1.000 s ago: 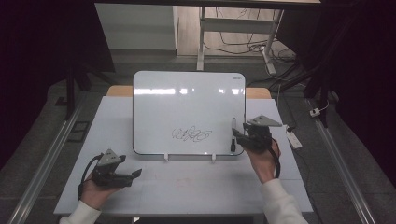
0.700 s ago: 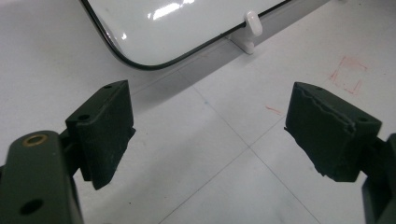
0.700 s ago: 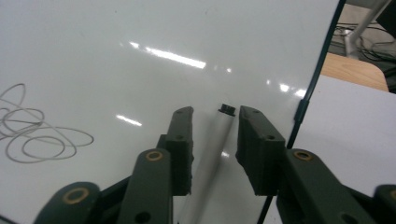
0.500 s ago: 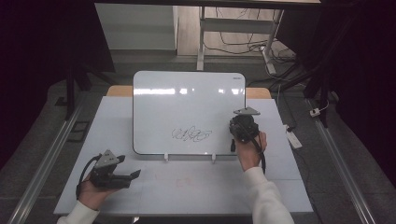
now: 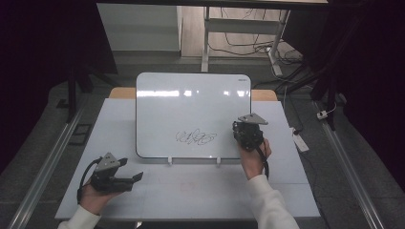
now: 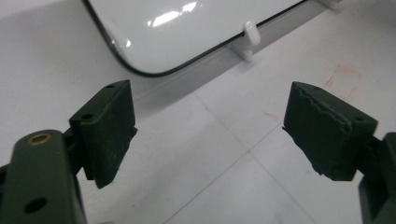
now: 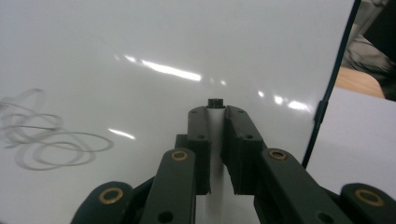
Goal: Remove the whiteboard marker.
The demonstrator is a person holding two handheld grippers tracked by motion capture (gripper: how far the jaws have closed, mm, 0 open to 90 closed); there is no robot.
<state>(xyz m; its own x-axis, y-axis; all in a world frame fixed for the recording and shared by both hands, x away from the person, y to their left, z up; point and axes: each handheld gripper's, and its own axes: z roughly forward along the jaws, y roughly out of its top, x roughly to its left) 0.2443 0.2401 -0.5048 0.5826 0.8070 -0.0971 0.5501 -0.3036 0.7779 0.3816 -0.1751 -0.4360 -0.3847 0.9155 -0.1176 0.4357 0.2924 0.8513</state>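
Your right gripper point(image 7: 215, 109) has just been closing and is now clamped on a white marker point(image 7: 215, 122) with a black tip, right up at the whiteboard point(image 5: 191, 105), near its right edge and a bit right of the scribble point(image 5: 195, 138). Your left gripper point(image 6: 208, 133) hangs with its jaws wide apart and nothing between them, low over the tabletop point(image 5: 205, 186) near the whiteboard's lower left corner.

From the right gripper view I see just the dark tip and a white strip of the marker point(image 7: 215, 122); my right hand-held gripper point(image 7: 215, 112) covers the rest. The scribble point(image 7: 44, 135) blurs and runs off the left edge. In the left gripper view the whiteboard point(image 6: 187, 28) is cut off at the top.
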